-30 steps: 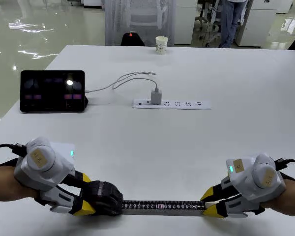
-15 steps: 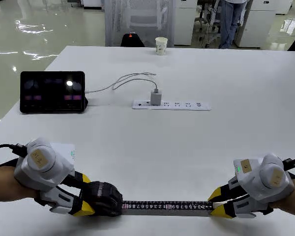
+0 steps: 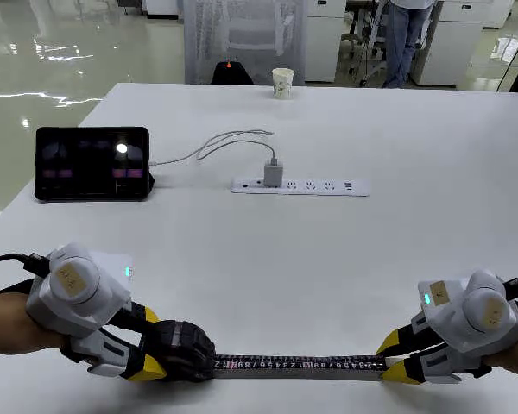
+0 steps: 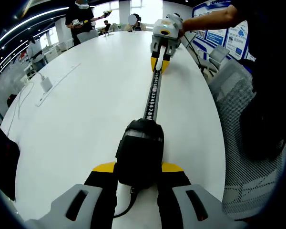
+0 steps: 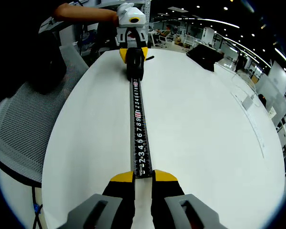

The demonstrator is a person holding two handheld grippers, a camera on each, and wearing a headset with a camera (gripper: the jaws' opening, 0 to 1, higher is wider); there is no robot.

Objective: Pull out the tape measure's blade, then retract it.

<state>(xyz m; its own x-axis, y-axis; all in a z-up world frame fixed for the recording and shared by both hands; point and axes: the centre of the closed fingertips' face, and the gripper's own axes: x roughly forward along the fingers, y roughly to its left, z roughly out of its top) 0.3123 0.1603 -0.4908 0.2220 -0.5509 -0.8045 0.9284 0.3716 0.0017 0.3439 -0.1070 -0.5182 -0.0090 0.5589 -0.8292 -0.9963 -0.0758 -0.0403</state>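
Clamps tape measure [image 3: 183,348] on the bench [image 3: 328,250] with fingers of left gripper [image 3: 151,342]; pinches blade [image 3: 298,364] tip between fingers of right gripper [image 3: 391,360], now farther right, leaving more blade out than before

Office-like lab — glossy floor [image 3: 34,78], long white table [image 3: 328,259], cabinets [image 3: 453,39].

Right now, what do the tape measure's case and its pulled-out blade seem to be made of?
The case looks like matte black plastic, perhaps rubber-coated: dull surface, soft highlights. The blade looks like thin painted metal, probably steel: dark, with pale printed numbers, and it runs thin and straight.
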